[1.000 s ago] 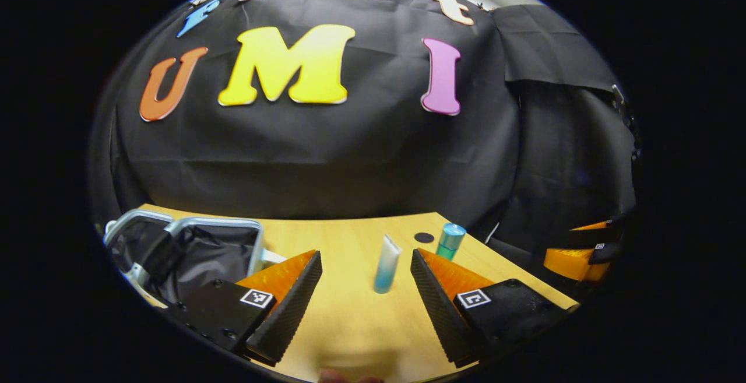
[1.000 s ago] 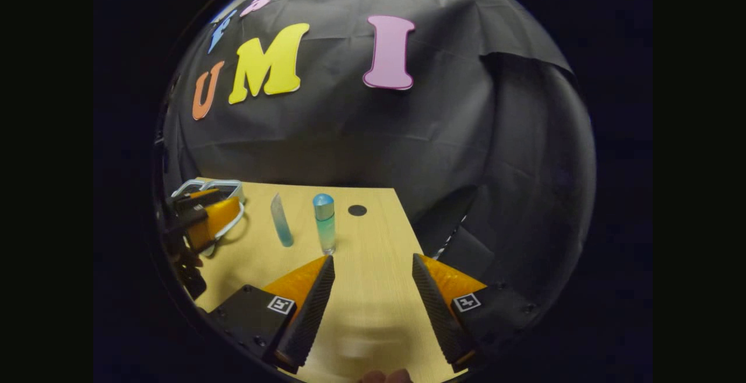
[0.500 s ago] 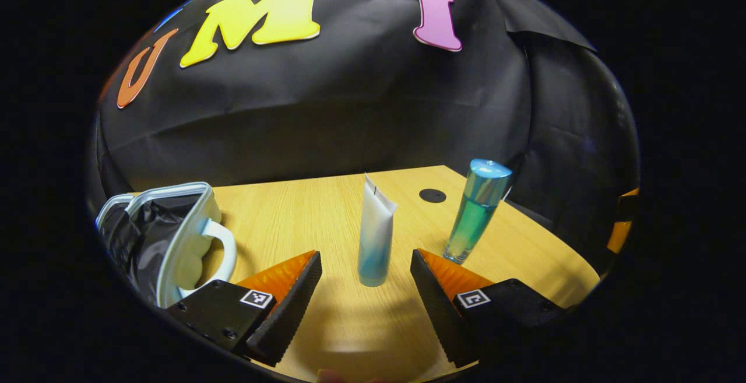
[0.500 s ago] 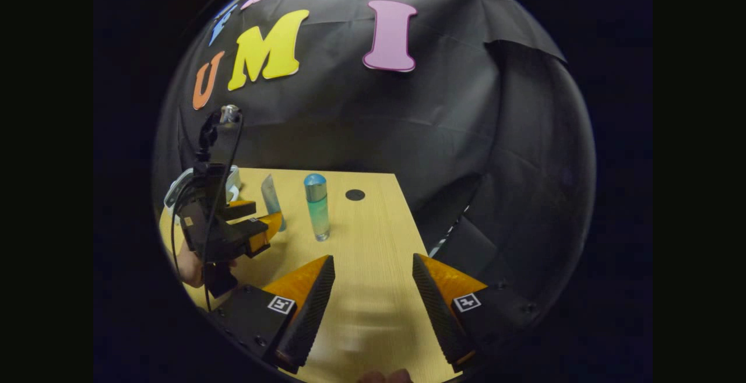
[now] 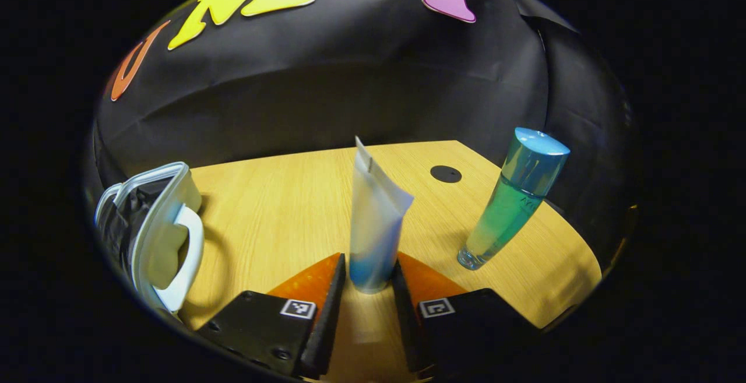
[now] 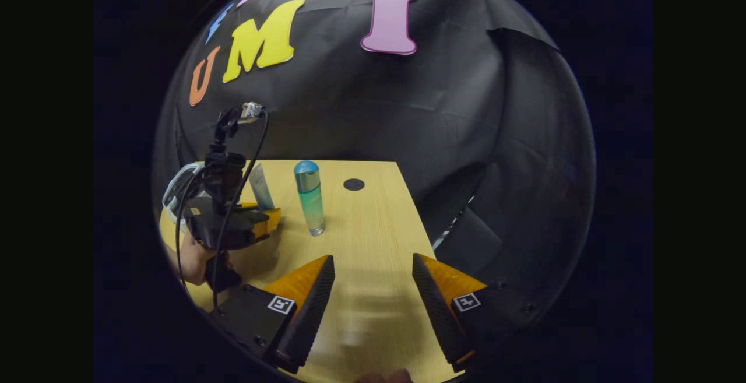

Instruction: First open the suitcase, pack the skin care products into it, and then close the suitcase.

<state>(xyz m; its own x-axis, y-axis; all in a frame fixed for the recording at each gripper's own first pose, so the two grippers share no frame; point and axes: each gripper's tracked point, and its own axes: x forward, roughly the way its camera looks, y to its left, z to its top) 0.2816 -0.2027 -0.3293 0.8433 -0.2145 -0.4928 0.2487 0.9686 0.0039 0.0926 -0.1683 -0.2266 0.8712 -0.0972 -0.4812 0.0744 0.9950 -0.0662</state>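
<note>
Left hand-held gripper [image 5: 368, 290]: its fingers stand close on either side of the base of the upright tube [image 5: 375, 225], touching or nearly so; a firm grip cannot be confirmed. Half a second earlier the same fingers were spread wide with the tube standing farther off between them, so the gap has narrowed and the gripper has advanced. In the right gripper view the left hand-held gripper [image 6: 265, 220], held by a hand [image 6: 192, 257], now sits at the tube [image 6: 261, 188]. Right hand-held gripper [image 6: 373, 295]: fingers wide apart over bare counter [image 6: 373, 237], unchanged. The blue-capped bottle [image 5: 507, 199] stands upright on the counter, to the right of the tube and apart from it. The suitcase [image 5: 154, 225] lies open at the counter's left edge, its dark lining visible.
</note>
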